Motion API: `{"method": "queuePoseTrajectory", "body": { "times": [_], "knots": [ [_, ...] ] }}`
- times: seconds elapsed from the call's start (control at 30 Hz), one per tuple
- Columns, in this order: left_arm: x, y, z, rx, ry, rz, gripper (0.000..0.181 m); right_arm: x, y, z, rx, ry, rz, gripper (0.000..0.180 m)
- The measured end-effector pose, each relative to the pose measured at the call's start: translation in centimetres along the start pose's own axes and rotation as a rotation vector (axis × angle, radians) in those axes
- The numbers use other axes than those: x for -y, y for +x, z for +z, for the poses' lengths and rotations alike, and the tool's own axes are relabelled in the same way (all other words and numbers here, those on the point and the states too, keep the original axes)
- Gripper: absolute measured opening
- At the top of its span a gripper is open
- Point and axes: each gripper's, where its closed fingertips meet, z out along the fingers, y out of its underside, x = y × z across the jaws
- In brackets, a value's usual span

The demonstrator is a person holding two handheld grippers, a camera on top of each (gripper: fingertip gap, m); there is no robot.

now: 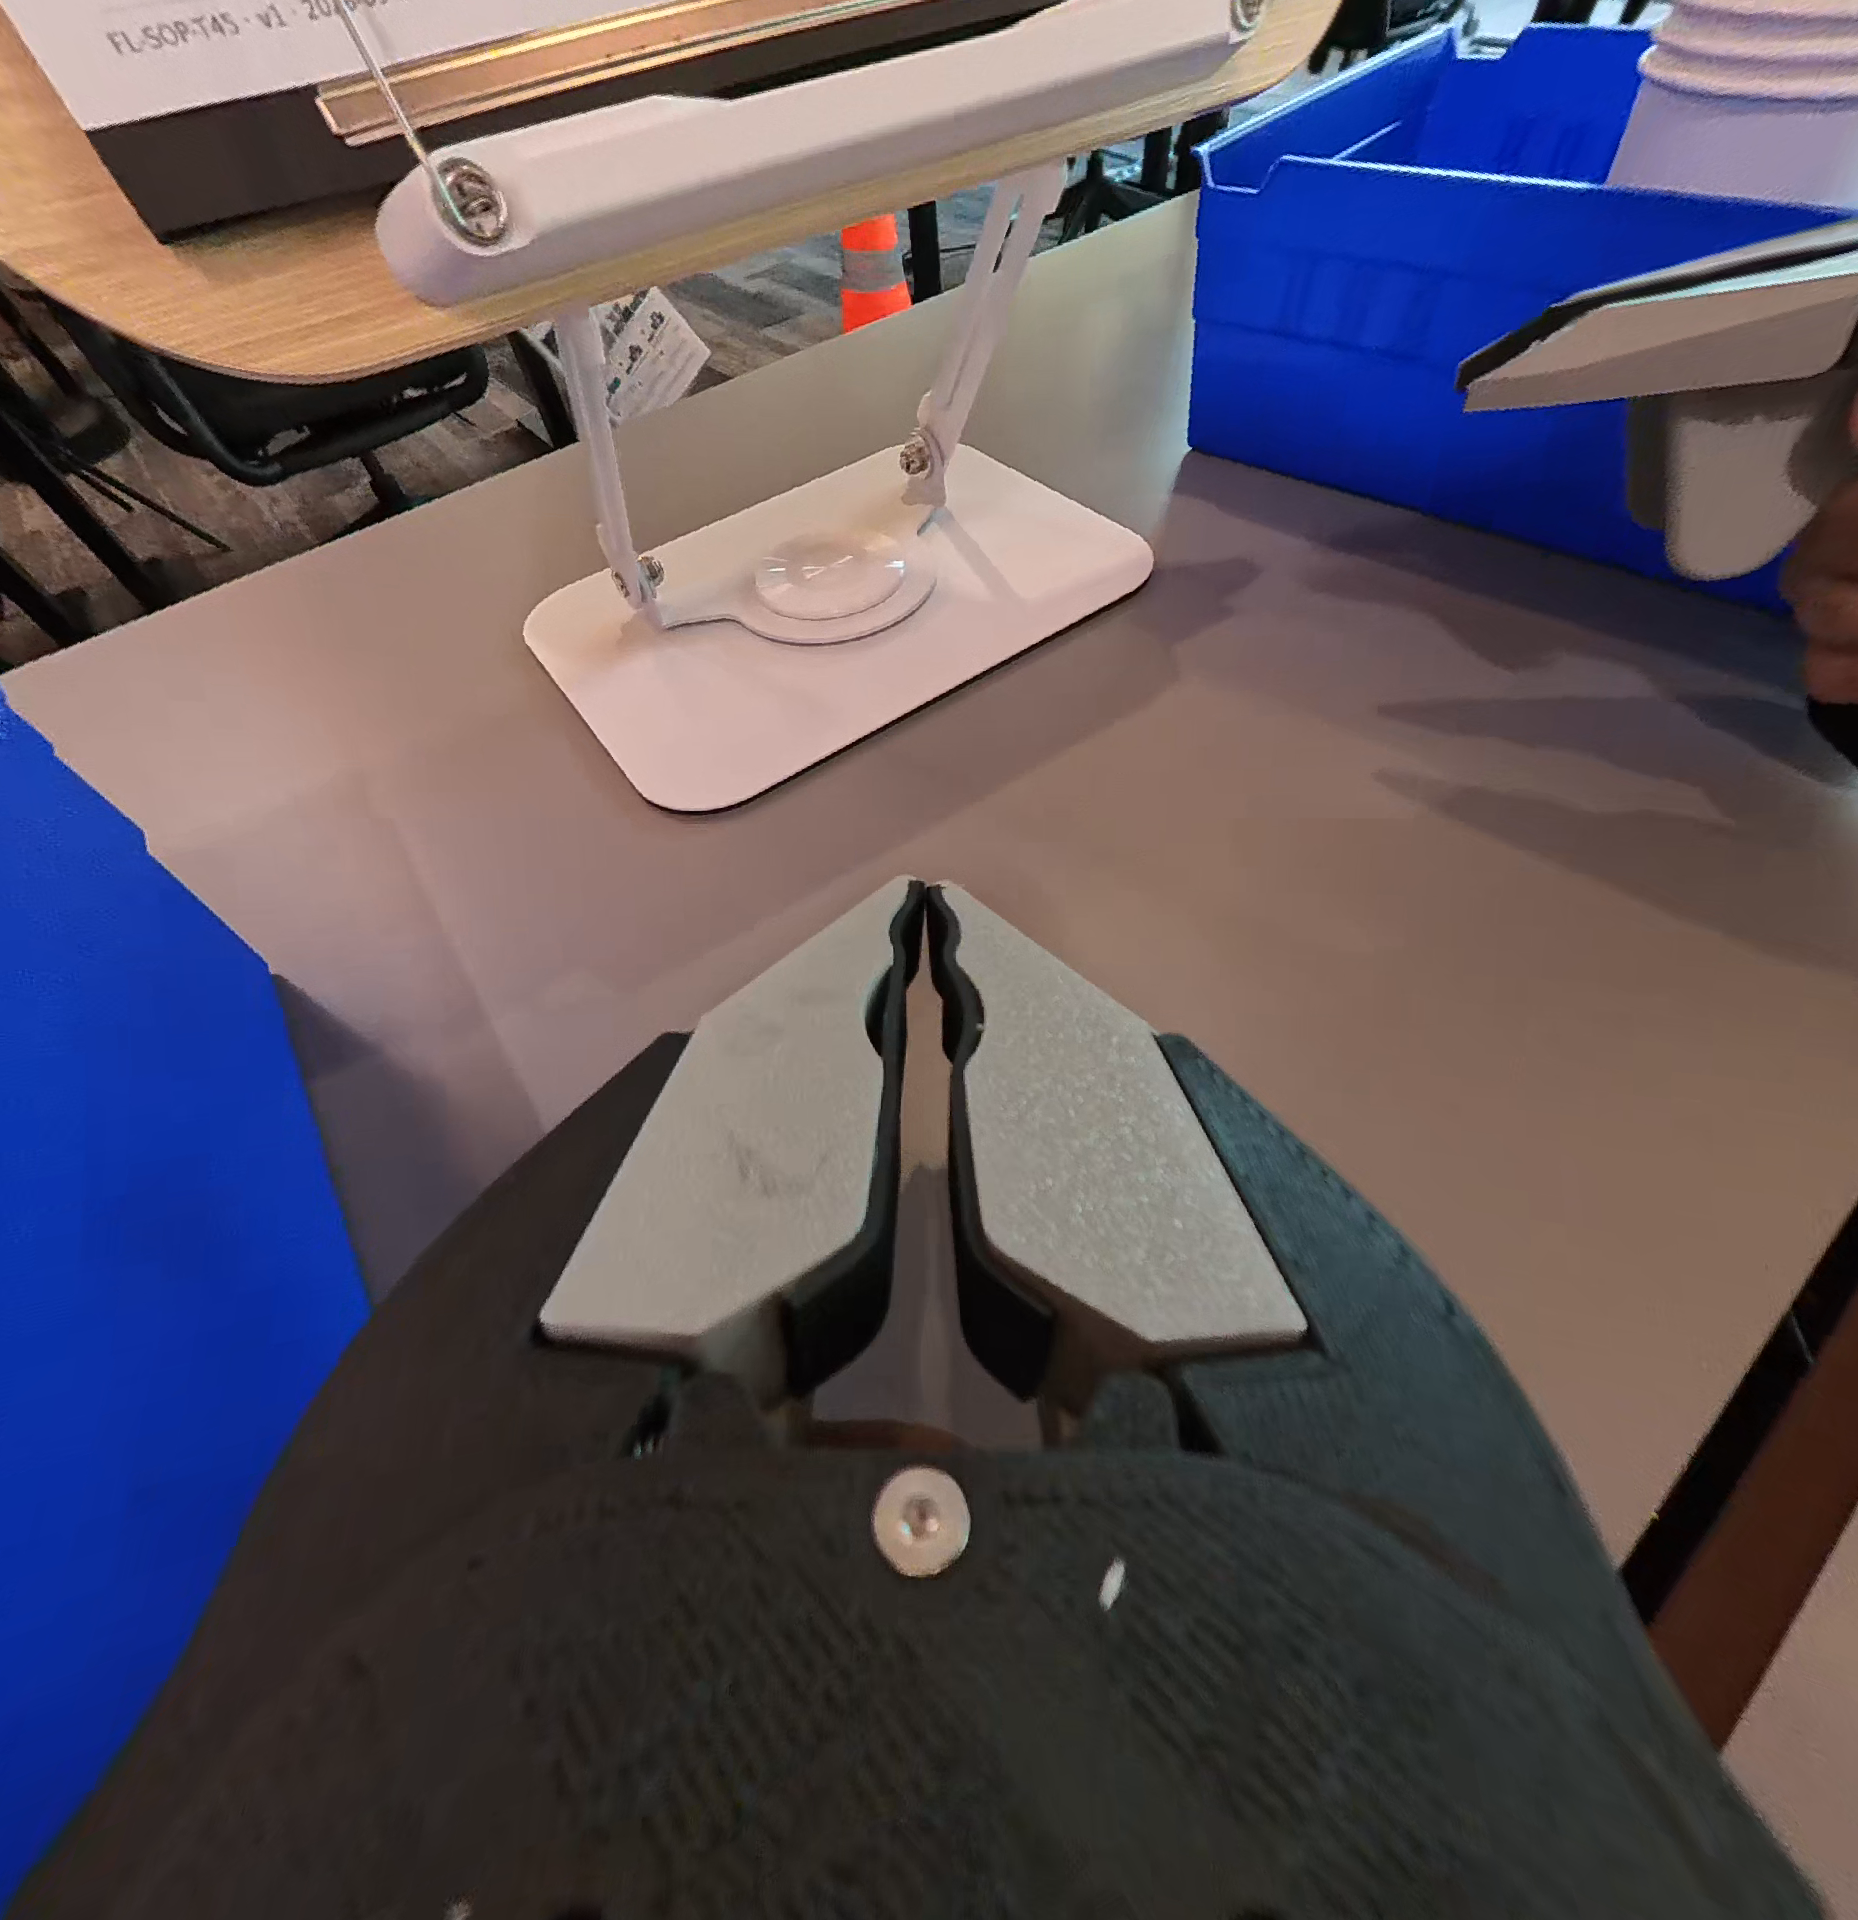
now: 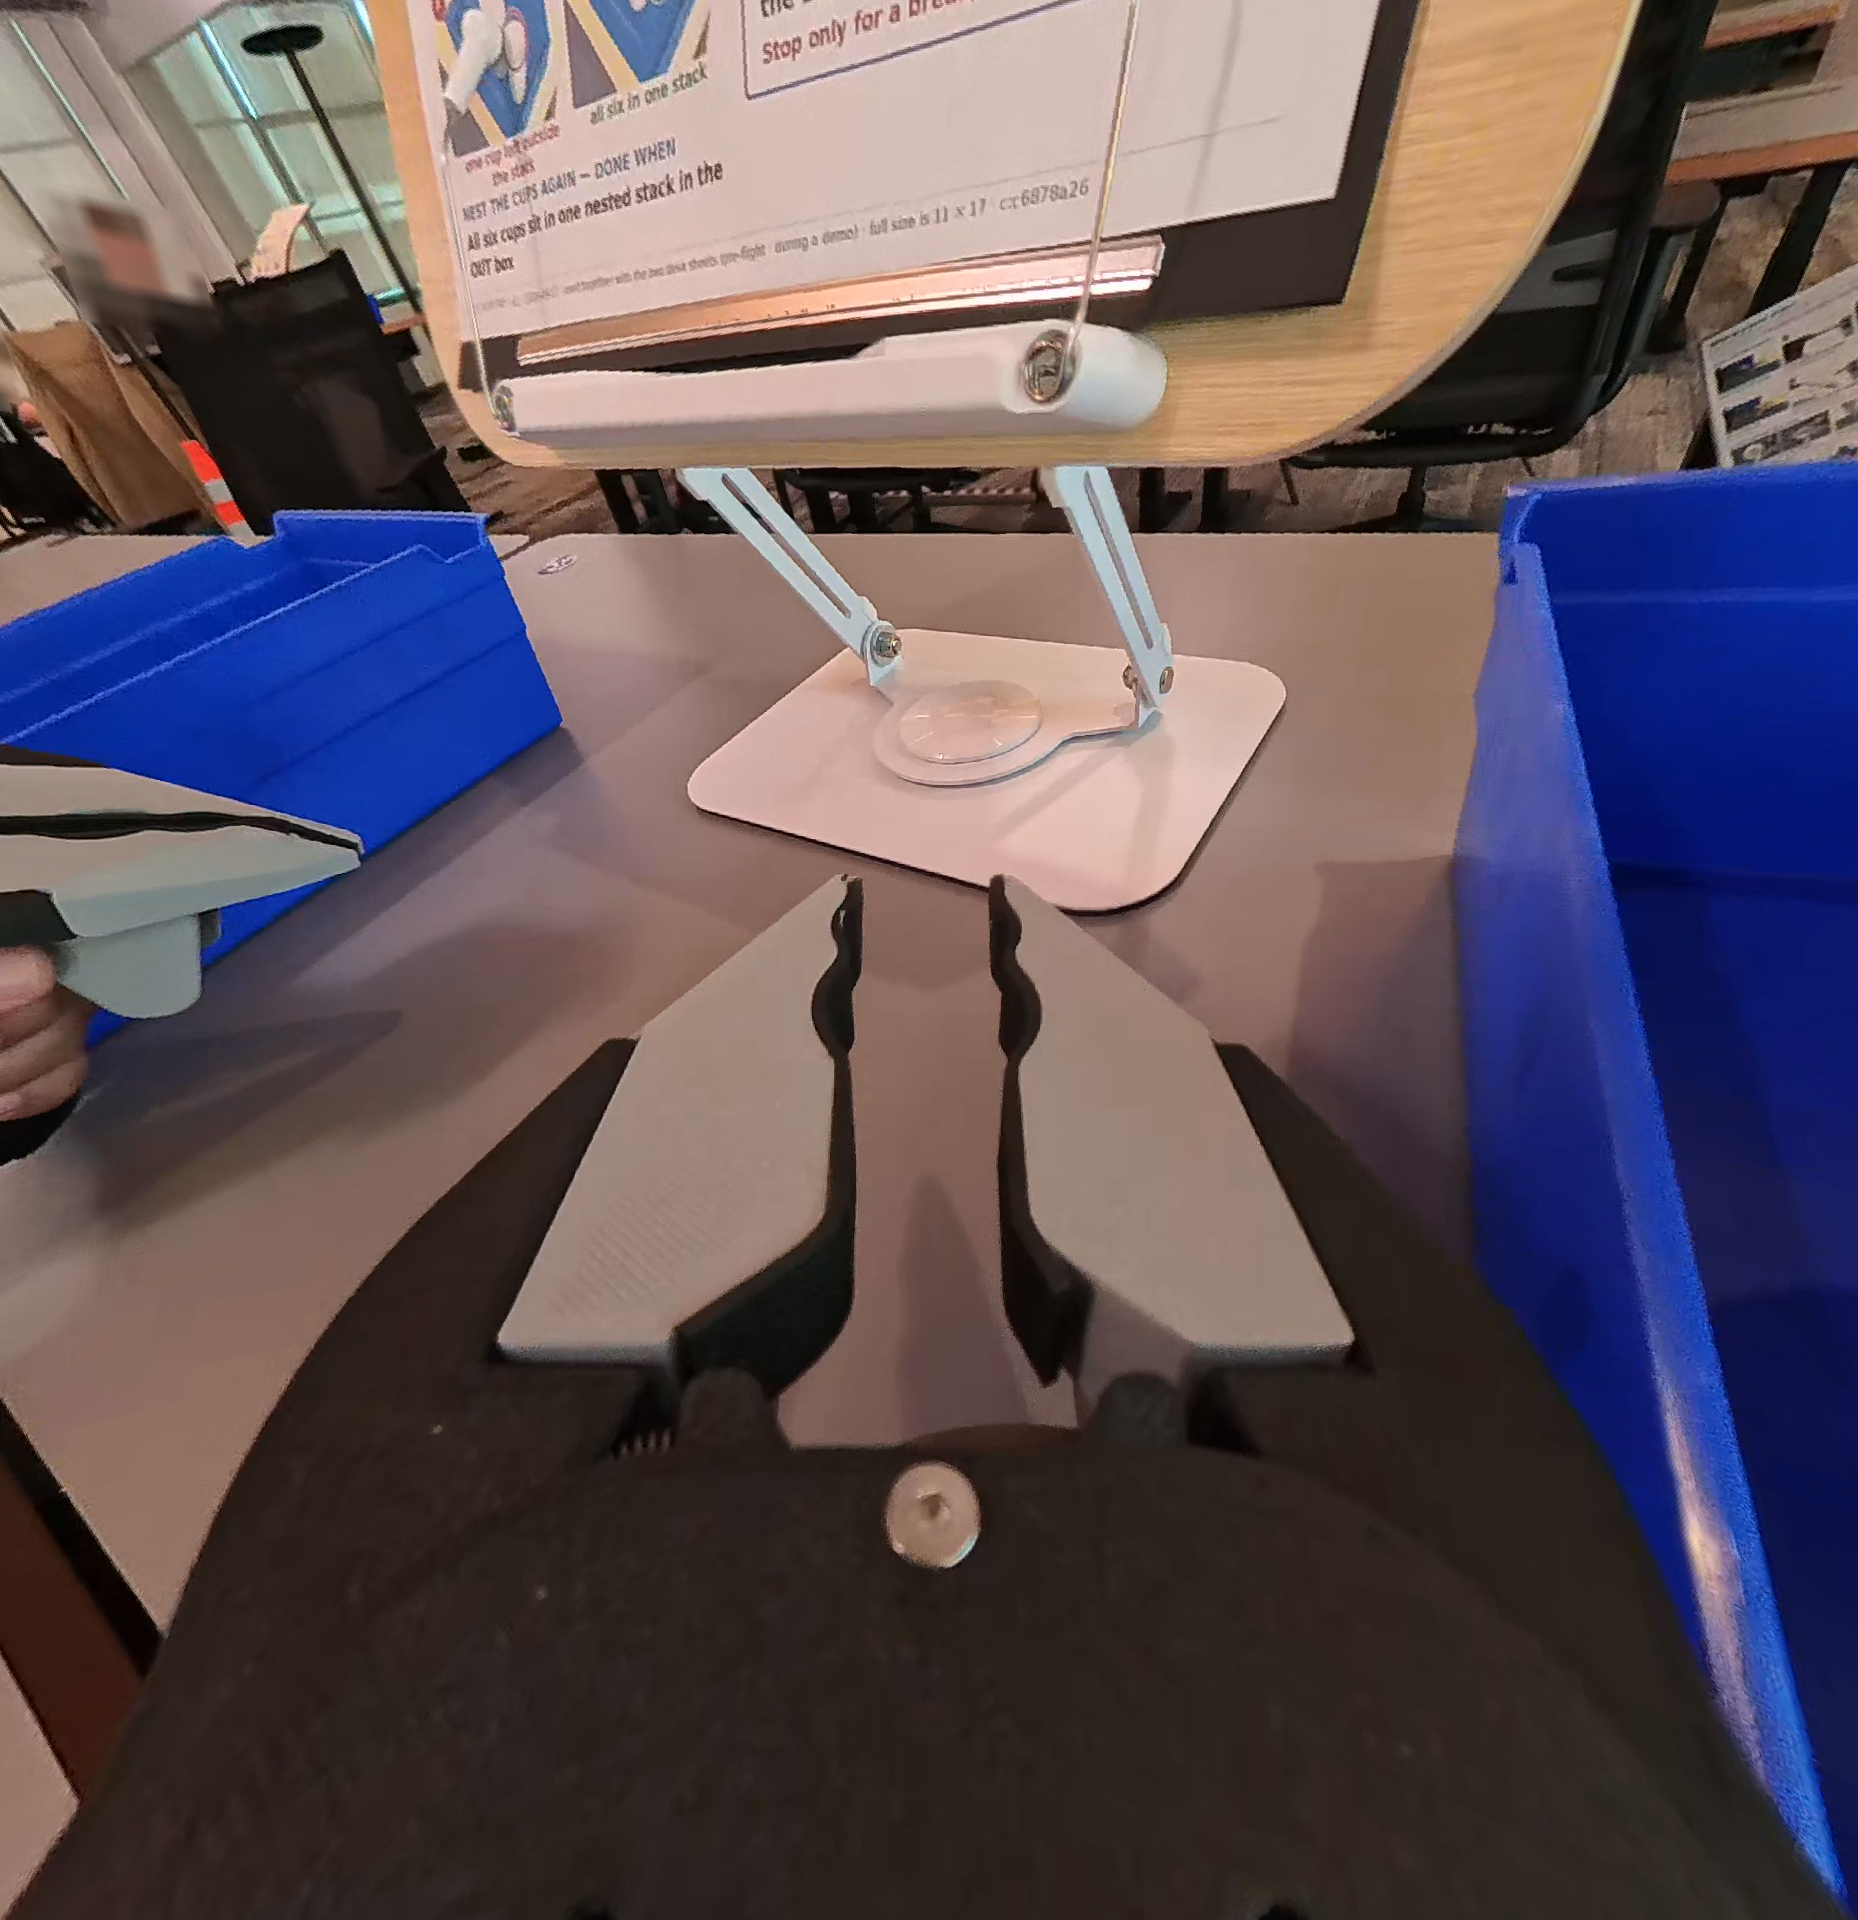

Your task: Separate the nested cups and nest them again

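Note:
A stack of nested white cups point(image 1: 1756, 104) stands in the blue bin point(image 1: 1372, 312) at the far right of the left wrist view; only its lower part shows. My left gripper point(image 1: 925, 894) is shut and empty, held over the grey table point(image 1: 1320, 935). It also shows at the left edge of the right wrist view point(image 2: 348, 854). My right gripper point(image 2: 923, 894) is open by a narrow gap and empty, above the table beside the tall blue bin point(image 2: 1631, 935). It also shows in the left wrist view point(image 1: 1470, 376), in front of that bin and below the cups.
A white document stand point(image 2: 987, 769) with a wooden board and printed sheet stands mid-table, straight ahead of both grippers. A second blue bin point(image 2: 281, 665) sits at the left and fills the left edge of the left wrist view point(image 1: 125, 1143). An orange cone point(image 1: 873, 270) stands beyond the table. My hands' fingertips stand some 20 cm from each other.

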Motion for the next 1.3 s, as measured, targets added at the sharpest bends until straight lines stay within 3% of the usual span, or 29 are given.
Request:
{"method": "queuePoseTrajectory", "body": {
  "times": [0.3, 0.57, 0.83, 0.93, 1.17, 1.3],
  "knots": [
    [0.2, 0.9, 0.1, -0.006, -0.001, 0.037, 0.0, 0.7, -1.6, -0.1, 0.038, 0.031, -0.063, 0.023],
    [0.1, 1.1, 0.2, -0.007, -0.014, 0.059, 0.0, 2.4, -2.9, -1.2, -0.046, 0.051, -0.281, 0.026],
    [0.5, 1.4, 0.0, -0.009, 0.0, 0.063, 0.001, 7.2, -1.2, -6.6, -0.225, 0.064, -0.444, 0.029],
    [0.5, 1.5, 0.1, -0.011, -0.004, 0.07, 0.001, 6.2, 2.6, -7.8, -0.311, -0.036, -0.4, 0.042],
    [0.3, 1.6, 0.2, -0.01, -0.014, 0.078, 0.002, 1.5, 6.5, -8.1, -0.298, -0.271, -0.291, 0.047],
    [0.0, 1.7, 0.4, -0.01, -0.024, 0.084, 0.002, -2.2, 7.1, -7.0, -0.281, -0.436, -0.311, 0.033]
  ]
}}
